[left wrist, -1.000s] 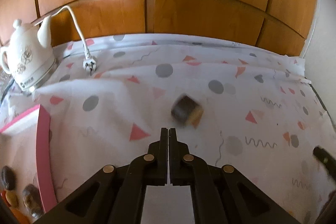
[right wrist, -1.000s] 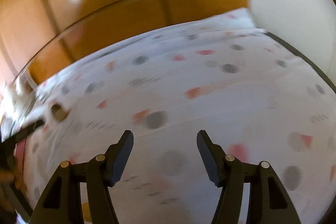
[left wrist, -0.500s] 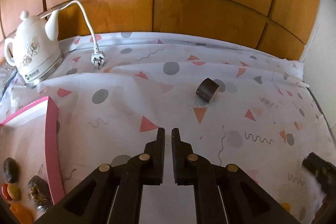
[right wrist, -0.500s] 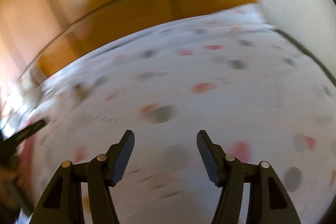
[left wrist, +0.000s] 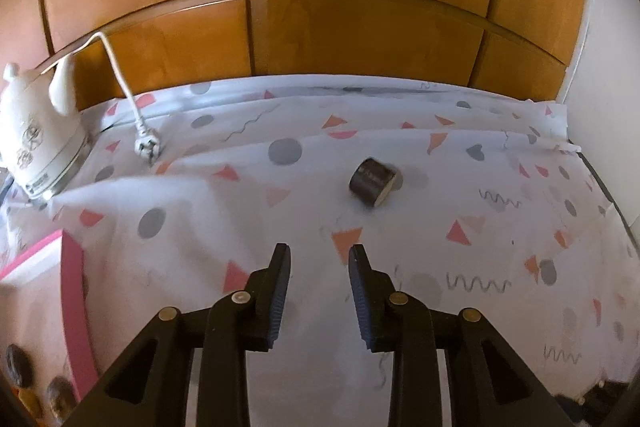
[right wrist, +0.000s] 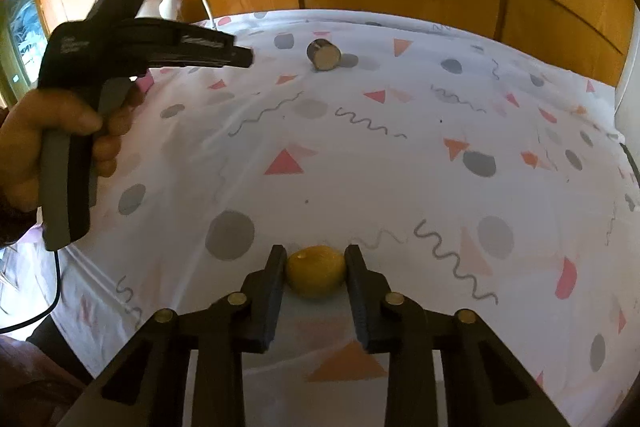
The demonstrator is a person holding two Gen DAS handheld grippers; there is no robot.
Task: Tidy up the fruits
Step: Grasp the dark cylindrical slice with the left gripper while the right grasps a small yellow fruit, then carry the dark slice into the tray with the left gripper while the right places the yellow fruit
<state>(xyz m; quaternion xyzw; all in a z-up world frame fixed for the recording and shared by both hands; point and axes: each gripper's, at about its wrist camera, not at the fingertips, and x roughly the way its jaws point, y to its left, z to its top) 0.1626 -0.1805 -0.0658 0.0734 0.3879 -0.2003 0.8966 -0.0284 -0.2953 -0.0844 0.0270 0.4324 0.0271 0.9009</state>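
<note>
Left wrist view: left gripper (left wrist: pixel 318 254), jaws opening and empty, over the patterned cloth (left wrist: pixel 460 267); a brown cylinder (left wrist: pixel 373 181) lies toward the wood-panelled far edge.

Right wrist view: right gripper (right wrist: pixel 315 259), jaws closing, pinches a yellow fruit (right wrist: pixel 315 269) near the cloth's near edge.

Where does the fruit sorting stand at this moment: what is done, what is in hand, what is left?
Done: a few pieces already lie in the pink tray. In hand: the right gripper has its jaws closing around a yellow fruit on the tablecloth. Left: the dark cylindrical piece lies loose on the cloth; the left gripper is empty, jaws opening.
</note>
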